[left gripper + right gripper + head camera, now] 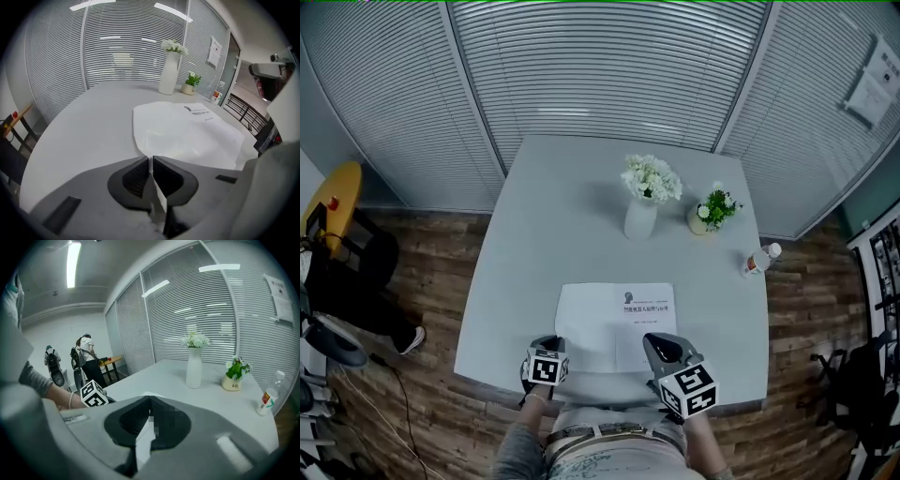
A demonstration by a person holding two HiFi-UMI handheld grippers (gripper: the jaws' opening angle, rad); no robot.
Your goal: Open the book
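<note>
At the near edge of the grey table (553,216), just in front of the person's waist, the two grippers are reaching over the book (595,319). It is lying flat and white with its lower border along that edge and a small block of dark print showing near its top right. The left gripper (151,160) is sitting at the book's near left corner. Its jaws are drawn almost together, pinching a thin white leaf of the book that is standing on edge in the slit between the pads. The right gripper (150,401) is hanging at the near right corner, its jaws likewise clenched, with a strip of the book's white paper showing between them. Whether that strip is cover or page I cannot tell. Farther up the table, well apart from the book, a tall white vase (639,220) is standing upright and carrying white flowers (652,176). Near its right side a small pot (701,221) of green leaves is sitting. A bottle (759,260) with a white cap is standing close to the table's right edge. Beyond the table, slatted blinds (609,66) are covering the glass walls, and a paper notice (872,89) is hanging at the far right.
</note>
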